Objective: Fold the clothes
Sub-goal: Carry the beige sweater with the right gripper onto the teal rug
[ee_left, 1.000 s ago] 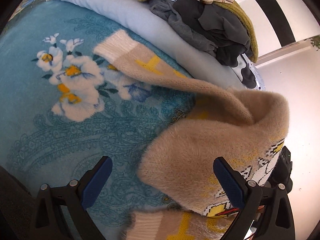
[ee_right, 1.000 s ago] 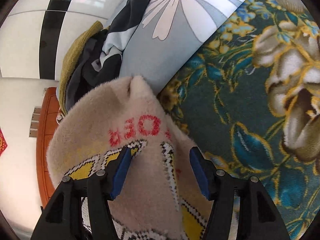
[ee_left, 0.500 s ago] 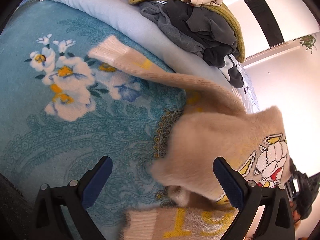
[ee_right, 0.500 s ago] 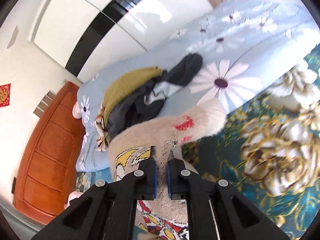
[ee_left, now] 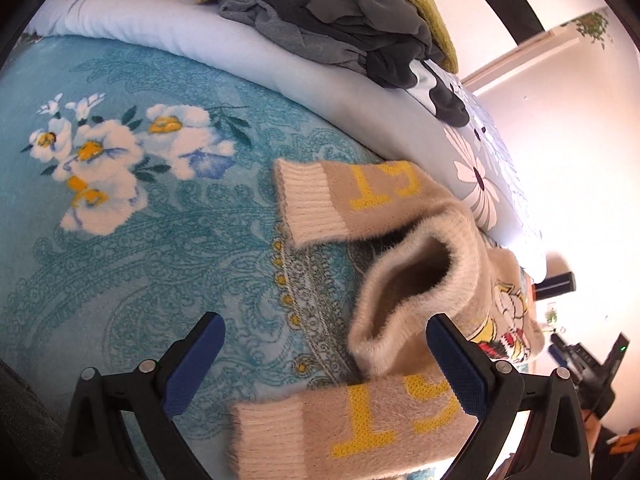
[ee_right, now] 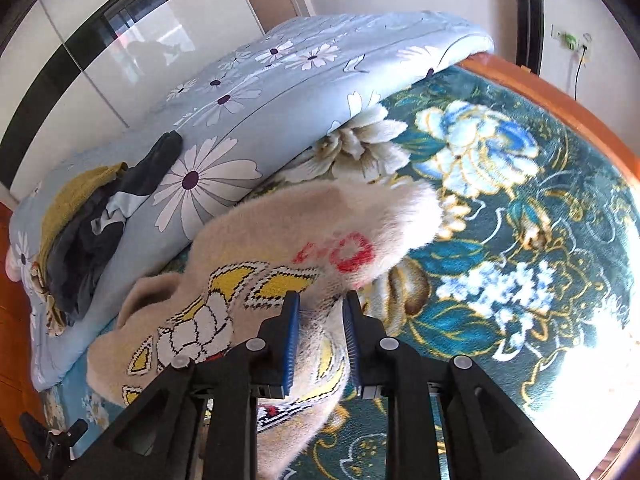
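Observation:
A fuzzy beige sweater (ee_left: 416, 280) with yellow lettering and a cartoon print lies bunched on the teal floral blanket (ee_left: 140, 240). Its two ribbed cuffs (ee_left: 308, 204) point left and its collar gapes open in the middle. My left gripper (ee_left: 324, 364) is open and empty, its blue pads on either side of the near sleeve (ee_left: 360, 424). My right gripper (ee_right: 320, 312) is shut on a fold of the sweater (ee_right: 280, 248) near the red lettering and holds it raised above the blanket (ee_right: 520, 240).
A pile of dark, olive and floral clothes (ee_left: 340, 12) lies on a light blue daisy duvet (ee_left: 200, 40) behind the sweater. The duvet (ee_right: 260, 92) and pile (ee_right: 88, 216) also show in the right wrist view. A wooden bed frame (ee_right: 560, 112) edges the blanket at right.
The right gripper closed on the sweater and lifted it. The sweater's body was pulled rightward, so both sleeves and the open collar now lie in the left wrist view.

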Action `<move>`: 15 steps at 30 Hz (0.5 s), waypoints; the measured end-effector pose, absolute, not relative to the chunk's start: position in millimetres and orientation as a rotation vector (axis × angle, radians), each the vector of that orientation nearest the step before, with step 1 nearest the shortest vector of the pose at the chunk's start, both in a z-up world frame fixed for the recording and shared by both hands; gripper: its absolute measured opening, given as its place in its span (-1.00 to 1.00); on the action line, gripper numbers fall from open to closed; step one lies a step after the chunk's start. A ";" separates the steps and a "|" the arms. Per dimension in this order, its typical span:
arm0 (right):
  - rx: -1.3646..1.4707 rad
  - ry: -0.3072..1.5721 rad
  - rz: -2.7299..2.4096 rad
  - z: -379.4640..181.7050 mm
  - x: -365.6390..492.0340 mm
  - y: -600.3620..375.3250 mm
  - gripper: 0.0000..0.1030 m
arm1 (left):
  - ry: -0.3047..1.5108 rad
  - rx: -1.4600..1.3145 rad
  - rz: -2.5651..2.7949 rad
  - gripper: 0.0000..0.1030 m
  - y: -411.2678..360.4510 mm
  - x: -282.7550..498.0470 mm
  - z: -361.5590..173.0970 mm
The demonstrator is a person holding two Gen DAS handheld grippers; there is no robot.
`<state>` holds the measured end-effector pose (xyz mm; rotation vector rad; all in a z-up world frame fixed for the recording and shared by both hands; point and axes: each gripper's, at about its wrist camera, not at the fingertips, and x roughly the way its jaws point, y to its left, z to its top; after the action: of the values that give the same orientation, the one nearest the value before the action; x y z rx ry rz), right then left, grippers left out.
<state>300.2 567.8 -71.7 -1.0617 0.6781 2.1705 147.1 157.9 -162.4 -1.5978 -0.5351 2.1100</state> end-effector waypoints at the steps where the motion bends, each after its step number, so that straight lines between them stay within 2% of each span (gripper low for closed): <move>1: -1.034 0.598 2.168 -61.1 300.7 564.0 -0.32 | -0.512 -1.601 2.105 0.98 163.1 148.3 -163.8; 3: -0.984 0.505 2.231 -43.1 293.1 551.9 -0.29 | -0.485 -1.610 2.096 0.98 170.3 150.8 -166.3; 6: -1.122 0.460 2.433 -38.8 253.5 511.9 -0.03 | -0.469 -1.626 2.092 0.98 175.2 154.0 -168.7; 13: -1.575 0.200 2.810 -75.7 153.0 357.5 0.03 | -0.494 -1.637 2.142 0.98 160.4 156.7 -164.7; 15: -1.655 0.048 2.791 -91.8 134.9 326.5 0.03 | -0.498 -1.637 2.153 0.98 155.9 157.9 -164.0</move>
<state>134.9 326.5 -91.8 -1.6552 0.0485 2.7906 157.9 155.9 -164.0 -1.6365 -0.4975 2.1529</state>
